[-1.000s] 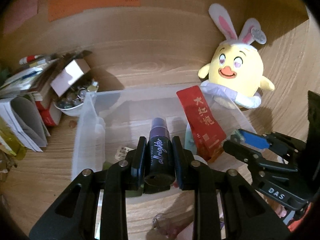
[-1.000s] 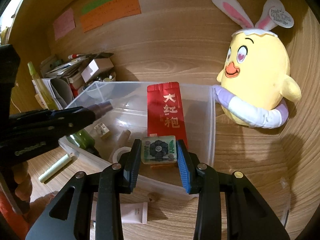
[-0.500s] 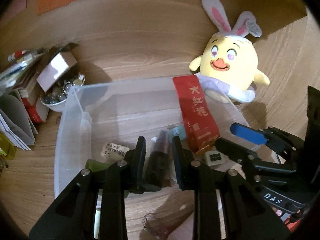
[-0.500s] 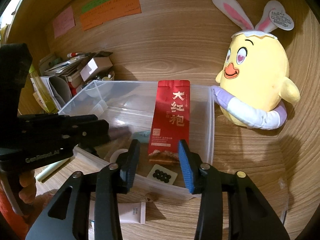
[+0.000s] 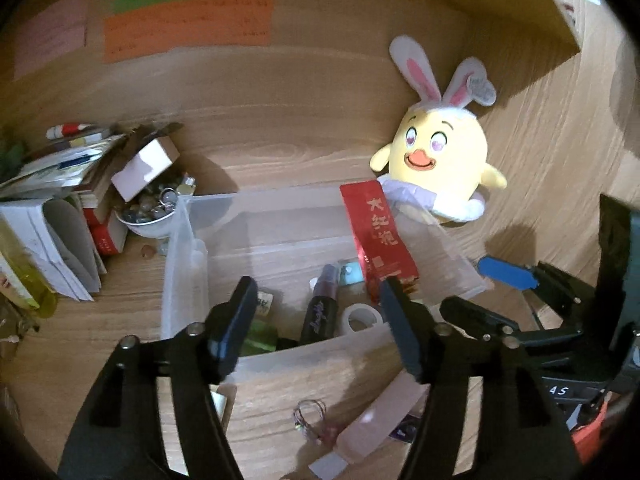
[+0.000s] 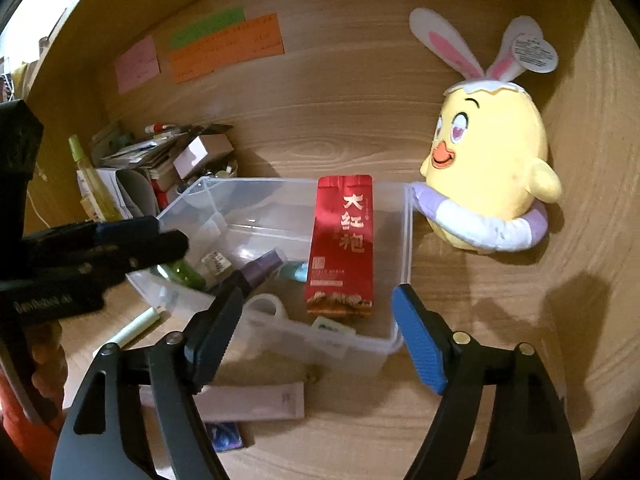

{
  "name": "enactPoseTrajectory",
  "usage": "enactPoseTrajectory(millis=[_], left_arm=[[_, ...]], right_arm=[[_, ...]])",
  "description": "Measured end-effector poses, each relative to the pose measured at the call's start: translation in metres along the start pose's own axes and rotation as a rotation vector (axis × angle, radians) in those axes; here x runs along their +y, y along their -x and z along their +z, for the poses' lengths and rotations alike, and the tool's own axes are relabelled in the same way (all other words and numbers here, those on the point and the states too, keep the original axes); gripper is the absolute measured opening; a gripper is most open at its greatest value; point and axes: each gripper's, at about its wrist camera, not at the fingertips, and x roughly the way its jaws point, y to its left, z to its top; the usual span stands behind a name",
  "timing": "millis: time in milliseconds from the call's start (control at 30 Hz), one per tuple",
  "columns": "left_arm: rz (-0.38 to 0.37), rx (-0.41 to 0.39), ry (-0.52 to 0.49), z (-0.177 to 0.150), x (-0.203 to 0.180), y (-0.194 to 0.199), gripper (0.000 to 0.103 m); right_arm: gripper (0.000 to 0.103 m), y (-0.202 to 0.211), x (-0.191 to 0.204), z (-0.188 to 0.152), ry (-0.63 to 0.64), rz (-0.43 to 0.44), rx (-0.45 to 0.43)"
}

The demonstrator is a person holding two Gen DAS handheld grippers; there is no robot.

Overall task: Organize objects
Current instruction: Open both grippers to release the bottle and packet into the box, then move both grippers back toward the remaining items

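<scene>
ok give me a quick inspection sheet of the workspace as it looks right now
surface: wooden desk, wood panel behind.
job's things: clear bin holds a red tea pouch leaning on the back wall, a dark spray bottle, a tape roll and small packets. A pink tube and a white stick lie outside on the desk.
clutter: books, a box and a bowl of trinkets left of the bin.
grippers: left tongs and right tongs both opening, nothing between them.
cables: nothing seen.
surroundings: yellow chick plush, sticky notes on the panel.
</scene>
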Motion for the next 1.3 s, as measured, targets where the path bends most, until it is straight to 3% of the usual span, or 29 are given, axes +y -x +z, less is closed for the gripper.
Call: enactPoseTrajectory(millis=[233,333,867,1133,1233,1300], left_arm=[[0.040,-0.038,-0.007,-0.009,0.004,0.023,0.084],[0.049,-0.035,0.014,-0.015,0.010,0.027,0.090],[0.171,0.132,0.072,-0.078,0.055,0.021,0.092],[0.190,0.228,0.097,-0.105,0.075,0.010,0.092],[0.225,0.215,0.099,-0.109,0.080,0.007,0.091],[0.232,0.211,0.088,-0.110,0.079,0.005,0.086]], right_arm=[[0.076,0.012,0.004,-0.013,0.014,-0.003,0.026],[0.083,0.013,0.007,-0.019,0.025,0.000,0.050],[0.083,-0.001,0.032,-0.063,0.071,0.077,0.201],[0.083,-0.008,0.044,-0.082,0.084,0.116,0.257],[0.082,-0.009,0.050,-0.082,0.114,0.090,0.250],[0.082,-0.009,0.056,-0.081,0.136,0.097,0.244]])
